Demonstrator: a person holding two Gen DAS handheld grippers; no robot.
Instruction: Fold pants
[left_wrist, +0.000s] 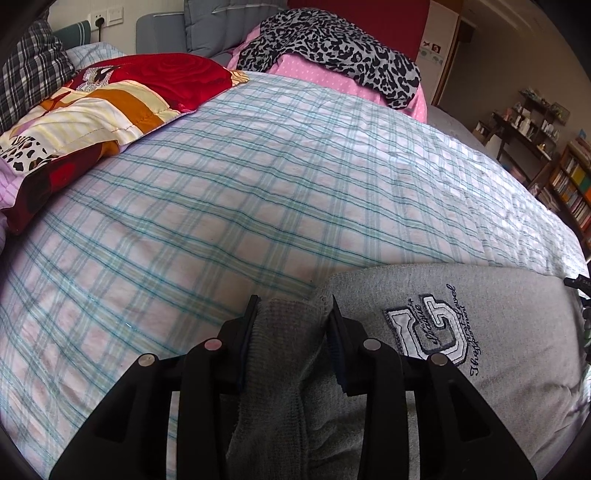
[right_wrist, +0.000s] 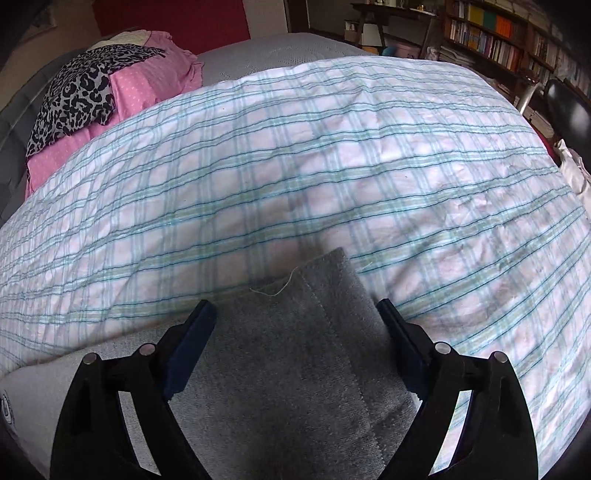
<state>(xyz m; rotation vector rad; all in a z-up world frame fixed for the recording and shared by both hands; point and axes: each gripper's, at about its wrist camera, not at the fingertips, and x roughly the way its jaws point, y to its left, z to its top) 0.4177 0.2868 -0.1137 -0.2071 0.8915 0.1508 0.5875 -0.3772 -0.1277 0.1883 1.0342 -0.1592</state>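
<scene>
My left gripper (left_wrist: 293, 306) clamps the pants (left_wrist: 480, 332) waistband. My right gripper (right_wrist: 295, 314) straddles the hem, unclenched. Folding looks barely begun.

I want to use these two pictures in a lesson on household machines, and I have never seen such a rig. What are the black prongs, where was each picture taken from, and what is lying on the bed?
There is no robot arm: a person holds a two-finger gripper in each hand, with a wide-angle camera on each looking along its fingers.

In the left wrist view, the left gripper pinches a bunched ribbed edge of the grey pants, beside a stitched letter badge.

In the right wrist view, the right gripper has its jaws wide apart over a darker grey end of the pants, not gripping it.

The pants lie on a checked bedspread. Further back lies a leopard-print cloth on pink fabric.
</scene>
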